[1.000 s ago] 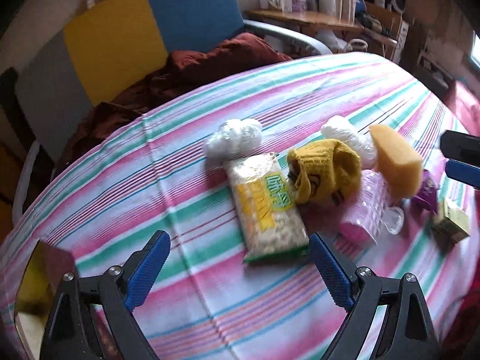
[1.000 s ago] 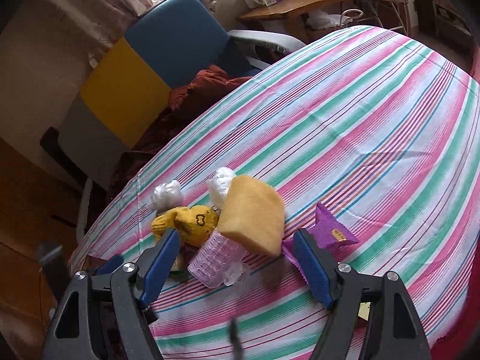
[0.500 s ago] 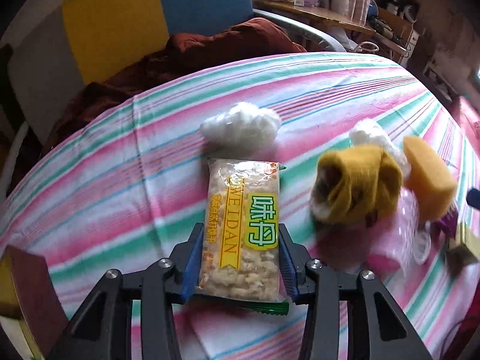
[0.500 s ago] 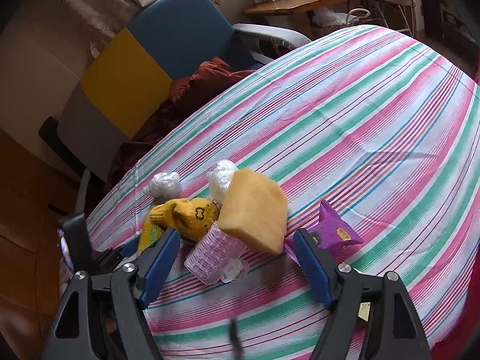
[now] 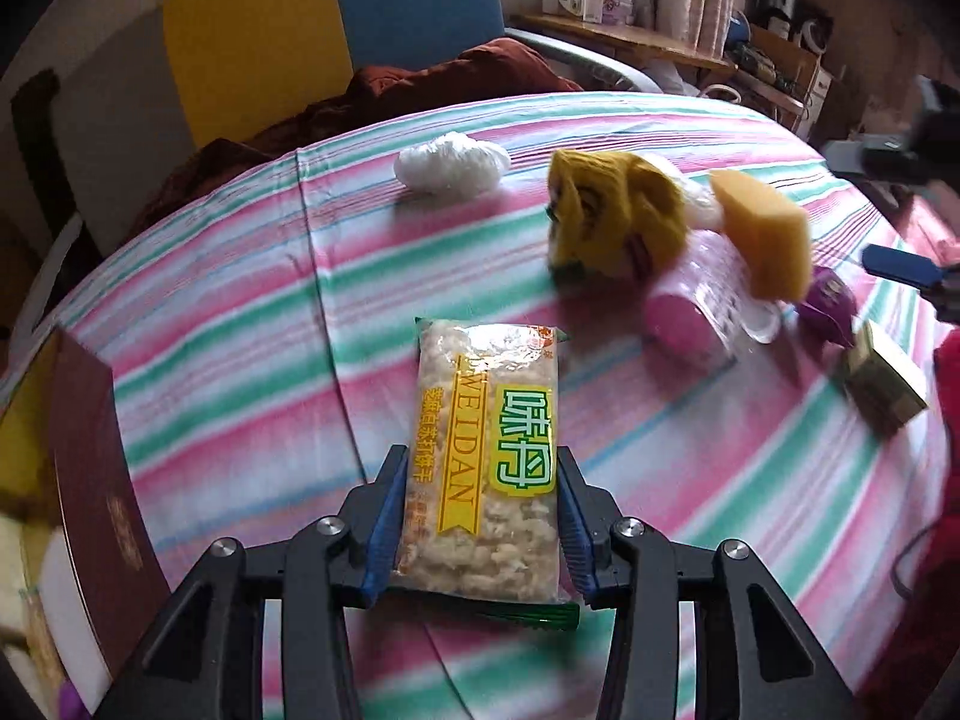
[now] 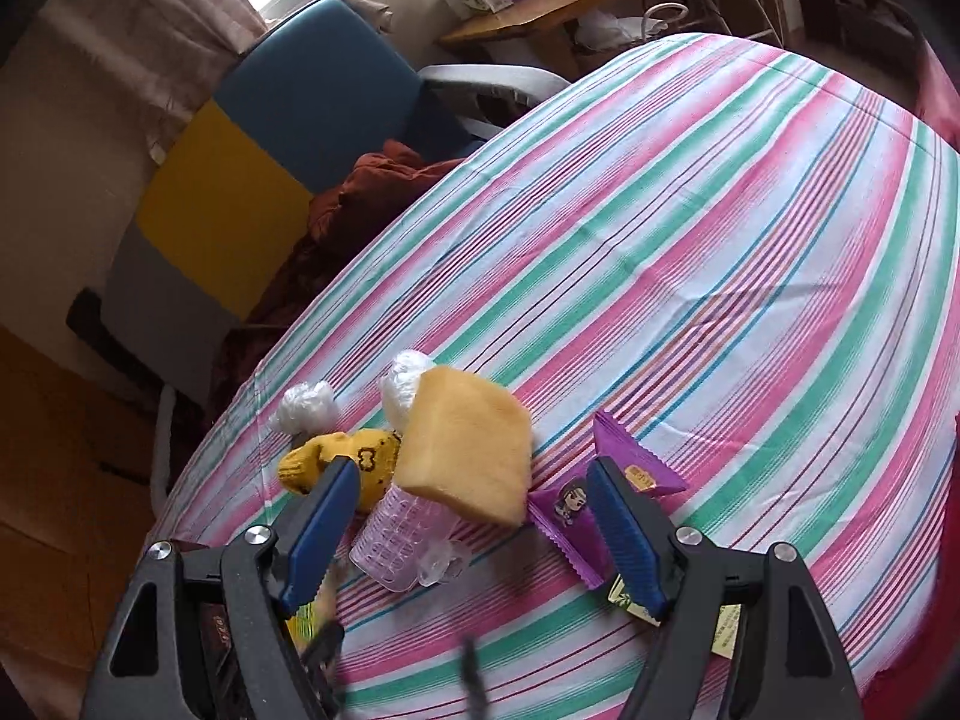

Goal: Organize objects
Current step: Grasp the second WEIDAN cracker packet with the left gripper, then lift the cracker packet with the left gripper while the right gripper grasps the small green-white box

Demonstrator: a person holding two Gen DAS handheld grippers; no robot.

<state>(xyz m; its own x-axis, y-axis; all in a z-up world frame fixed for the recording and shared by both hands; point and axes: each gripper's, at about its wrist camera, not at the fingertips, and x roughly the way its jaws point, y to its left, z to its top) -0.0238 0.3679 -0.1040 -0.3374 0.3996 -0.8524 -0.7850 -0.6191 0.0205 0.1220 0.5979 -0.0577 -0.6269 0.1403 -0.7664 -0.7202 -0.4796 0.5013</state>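
Clear plastic over pale puffed-rice bars, with a yellow and green label: that long snack packet (image 5: pixel 487 456) sits between the blue pads of the left gripper (image 5: pixel 477 531), which pinches it across its narrow width near the close end. Its long axis runs straight away from the gripper, along the line of the fingers, so most of its length juts forward over the pink, green and white striped tablecloth (image 5: pixel 240 312) of the table. Whether the far end rests on the cloth or hangs just above it I cannot tell.

At the left edge a dark red box lid (image 5: pixel 90 480) stands close by, its contents cut off by the frame (likely where the sorting goes, though that is a guess).

Further right lies the pile: a yellow knitted sock (image 5: pixel 618 219), a yellow sponge block (image 5: pixel 765 234) leaning on a pink see-through ribbed bottle (image 5: pixel 696 312), a purple sachet (image 5: pixel 831 300) and a small olive carton (image 5: pixel 885 381). The right gripper (image 6: pixel 474 534) hovers over that pile with its jaws spread and nothing between them. The sponge hides most of the bottle in its view, and the carton is half behind one finger.
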